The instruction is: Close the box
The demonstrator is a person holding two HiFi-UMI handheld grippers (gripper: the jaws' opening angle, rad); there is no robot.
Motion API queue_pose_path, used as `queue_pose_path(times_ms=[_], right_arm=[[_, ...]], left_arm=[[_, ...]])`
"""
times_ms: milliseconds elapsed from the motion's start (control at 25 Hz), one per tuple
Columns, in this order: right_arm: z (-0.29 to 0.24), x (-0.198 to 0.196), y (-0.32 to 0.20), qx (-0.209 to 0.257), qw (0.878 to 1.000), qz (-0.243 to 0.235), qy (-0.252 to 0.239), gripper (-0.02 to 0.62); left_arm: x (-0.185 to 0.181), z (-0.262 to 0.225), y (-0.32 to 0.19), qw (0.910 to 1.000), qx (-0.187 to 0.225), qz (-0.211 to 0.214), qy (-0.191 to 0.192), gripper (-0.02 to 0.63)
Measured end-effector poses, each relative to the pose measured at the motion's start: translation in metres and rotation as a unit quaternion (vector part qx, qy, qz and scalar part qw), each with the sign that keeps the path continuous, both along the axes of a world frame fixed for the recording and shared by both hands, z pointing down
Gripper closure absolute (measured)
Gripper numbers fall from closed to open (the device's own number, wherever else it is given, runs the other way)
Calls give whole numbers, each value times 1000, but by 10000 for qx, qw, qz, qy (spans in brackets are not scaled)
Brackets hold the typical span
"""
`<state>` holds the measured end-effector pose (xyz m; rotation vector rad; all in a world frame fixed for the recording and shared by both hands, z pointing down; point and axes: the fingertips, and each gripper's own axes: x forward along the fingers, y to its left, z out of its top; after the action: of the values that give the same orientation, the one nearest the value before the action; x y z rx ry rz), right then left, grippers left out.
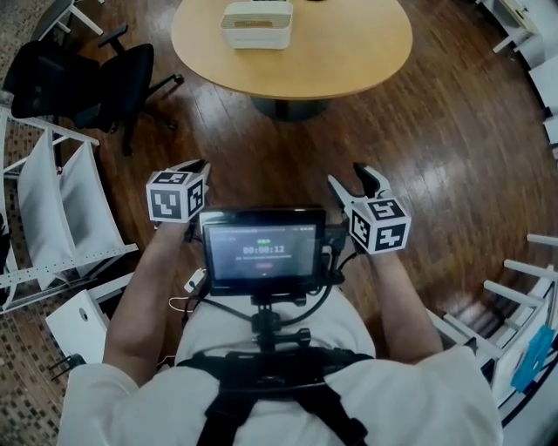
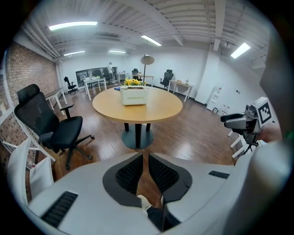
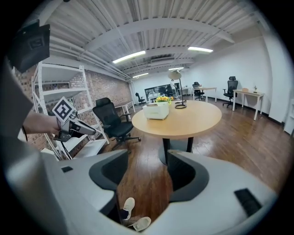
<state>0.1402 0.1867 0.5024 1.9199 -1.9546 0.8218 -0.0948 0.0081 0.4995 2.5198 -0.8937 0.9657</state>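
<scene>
**Q:** What lies nearest the wearer?
**A:** A chest-mounted screen. It is flanked by the left gripper, jaws almost together on nothing, and the right gripper, jaws spread wide and empty.

**Q:** And beyond them?
**A:** Wooden floor, with a black office chair and a white rack at left. Farthest, the round table bears the white box, well apart from both grippers.

One box, one round table, one screen, two tools: left tool, right tool.
</scene>
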Motion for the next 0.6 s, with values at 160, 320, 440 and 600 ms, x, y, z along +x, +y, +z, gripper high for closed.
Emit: queue_pose_path(times_ms=[160, 320, 440, 600], right_arm=[[2, 7, 0, -19, 10000, 49, -82, 319], [3, 14, 0, -57, 10000, 4, -10, 319], [2, 17, -5, -48, 10000, -43, 57, 319], [2, 22, -19, -84, 9999, -37, 104, 318]], left_arm=[[12, -4, -6, 10000, 32, 65, 2, 569], [20, -5, -9, 9999, 43, 105, 11, 569], [25, -4, -14, 9999, 37, 130, 20, 569], [32, 2, -29, 9998, -26, 184, 18, 569]])
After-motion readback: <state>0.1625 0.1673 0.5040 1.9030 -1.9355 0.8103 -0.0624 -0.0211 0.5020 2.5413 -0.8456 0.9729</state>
